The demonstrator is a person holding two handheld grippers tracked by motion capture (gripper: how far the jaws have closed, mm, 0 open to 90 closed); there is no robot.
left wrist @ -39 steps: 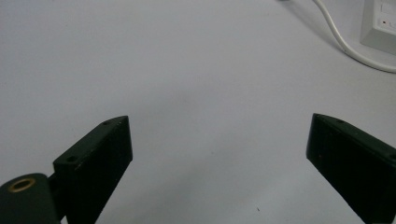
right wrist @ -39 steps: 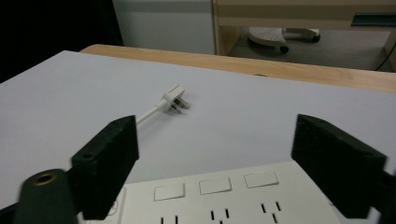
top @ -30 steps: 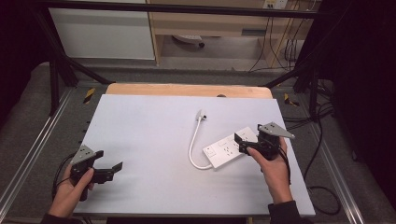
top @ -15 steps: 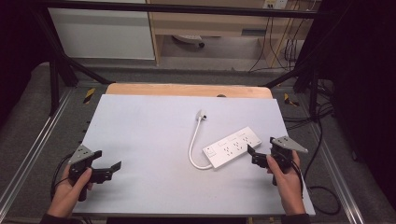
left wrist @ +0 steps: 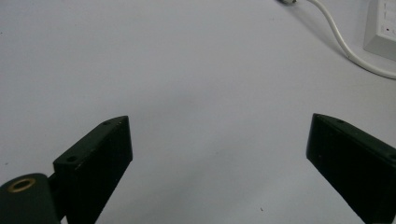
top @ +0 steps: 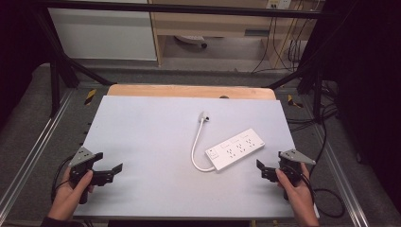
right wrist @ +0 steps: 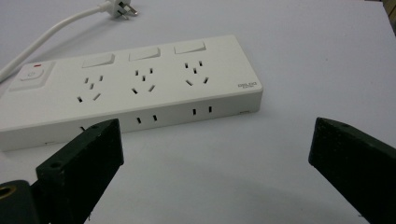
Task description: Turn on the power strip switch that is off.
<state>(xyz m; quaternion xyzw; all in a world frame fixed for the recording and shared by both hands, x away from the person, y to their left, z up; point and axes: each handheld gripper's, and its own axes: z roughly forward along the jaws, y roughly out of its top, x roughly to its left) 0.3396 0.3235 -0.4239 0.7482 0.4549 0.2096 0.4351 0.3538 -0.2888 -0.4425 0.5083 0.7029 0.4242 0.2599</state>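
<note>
Nearest, at the counter's [top: 142,123] front edge, both hands hold their tools low. The left tongs [top: 105,173] sit by the front left corner, jaws spread wide and empty; in the left gripper view they frame bare counter, with the cord [left wrist: 345,44] far off at the upper right. The right tongs [top: 265,171] sit by the front right corner, also wide and empty.

Just beyond the right tongs lies the power strip [top: 235,149], flat, sockets up, not touched by either tool. Its long axis runs diagonally, switch end toward the counter's middle front, far end toward the right edge. In the right gripper view the strip [right wrist: 126,88] lies broadside just ahead of the open jaws, so the right hand is by far the nearer one for any grasp.

Farther back, the cord loops from the switch end toward the counter's middle, ending in the plug [top: 204,115].
</note>
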